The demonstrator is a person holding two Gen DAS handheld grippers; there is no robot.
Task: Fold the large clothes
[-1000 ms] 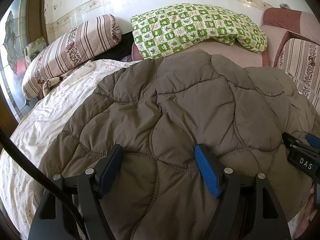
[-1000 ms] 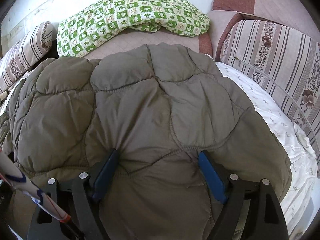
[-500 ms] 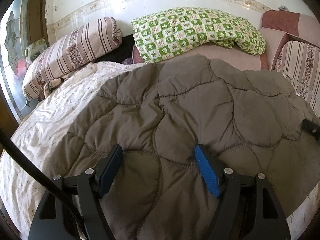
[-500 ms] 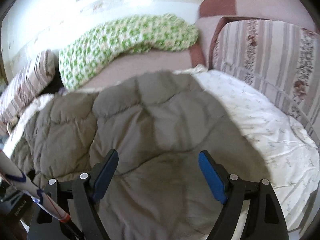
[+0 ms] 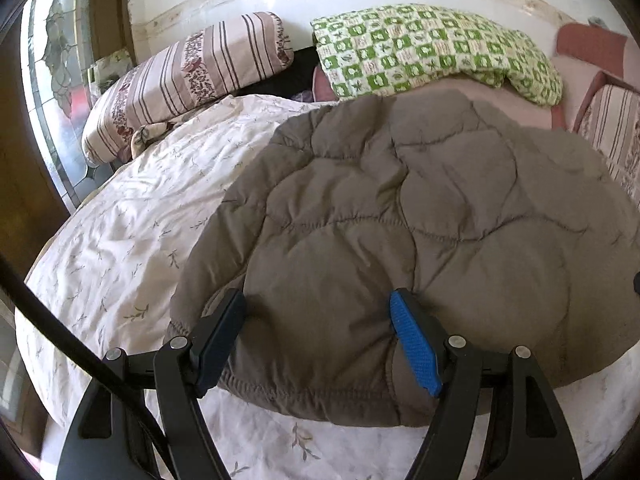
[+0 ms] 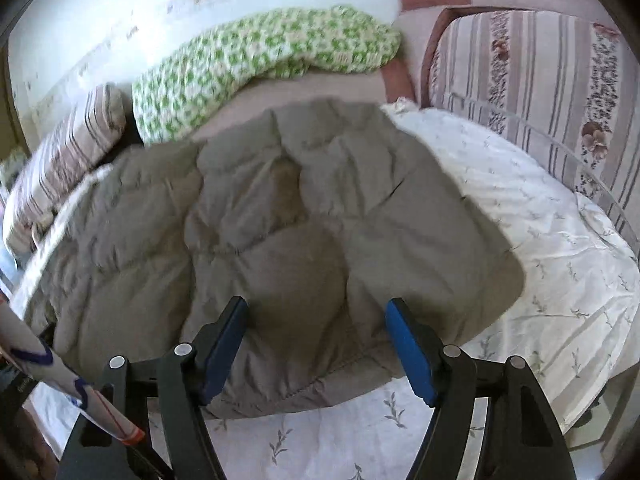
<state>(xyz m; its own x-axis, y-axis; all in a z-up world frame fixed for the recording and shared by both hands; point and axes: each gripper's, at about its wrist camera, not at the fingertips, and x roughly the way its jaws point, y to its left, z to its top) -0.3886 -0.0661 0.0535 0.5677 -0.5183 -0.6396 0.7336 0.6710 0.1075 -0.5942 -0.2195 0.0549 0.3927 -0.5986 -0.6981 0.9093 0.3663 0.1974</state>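
While the quilted jacket [image 5: 400, 216] lies on the bedsheet [image 5: 132, 240], the left gripper [image 5: 320, 340] and right gripper [image 6: 316, 340] both gape apart, seemingly just above its near hem.

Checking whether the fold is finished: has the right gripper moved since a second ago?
Yes. The right gripper has pulled back toward the bed's near edge: white sheet now shows below the brown quilted jacket.

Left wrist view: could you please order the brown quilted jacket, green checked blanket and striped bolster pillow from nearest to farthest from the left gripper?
1. Brown quilted jacket, hem between the left gripper's fingers.
2. Striped bolster pillow, far left.
3. Green checked blanket, far back by the wall.
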